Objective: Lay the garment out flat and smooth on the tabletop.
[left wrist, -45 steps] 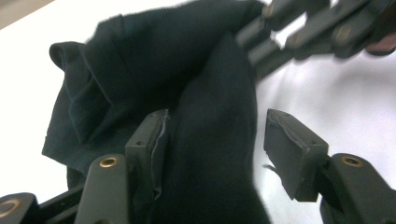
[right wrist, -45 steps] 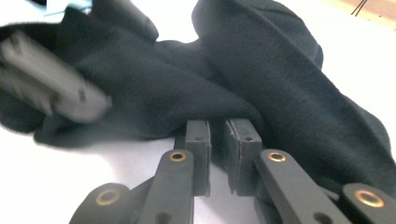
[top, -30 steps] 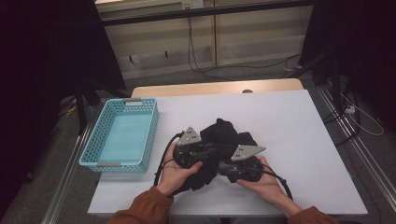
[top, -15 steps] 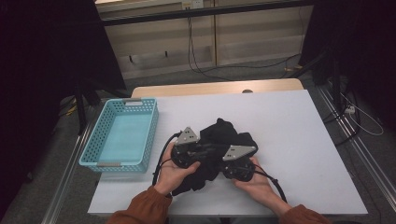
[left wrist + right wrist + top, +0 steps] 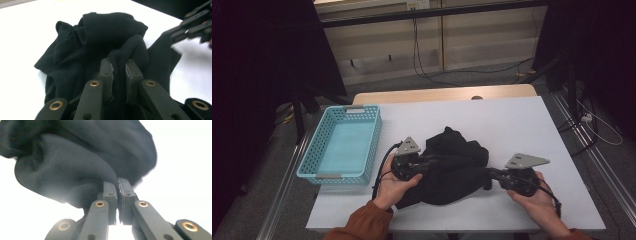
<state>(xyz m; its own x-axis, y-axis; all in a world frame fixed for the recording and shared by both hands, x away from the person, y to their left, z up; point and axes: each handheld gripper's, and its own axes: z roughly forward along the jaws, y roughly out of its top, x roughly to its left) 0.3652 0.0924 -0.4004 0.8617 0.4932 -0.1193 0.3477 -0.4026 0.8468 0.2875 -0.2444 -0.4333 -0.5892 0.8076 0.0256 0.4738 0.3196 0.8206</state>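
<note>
I have the black garment [image 5: 451,167] lying crumpled on the white table [image 5: 512,125], near the front edge and just right of the blue basket [image 5: 343,145]. My left gripper [image 5: 424,162] sits at the garment's left side; in the left gripper view its jaws are nearly together with a thick fold of the cloth [image 5: 120,57] pinched between them. My right gripper [image 5: 491,176] is at the garment's right edge, well apart from the left one; in the right gripper view its jaws are pressed almost flat together, clamping a thin edge of the cloth [image 5: 82,167], which bunches up beyond the tips.
</note>
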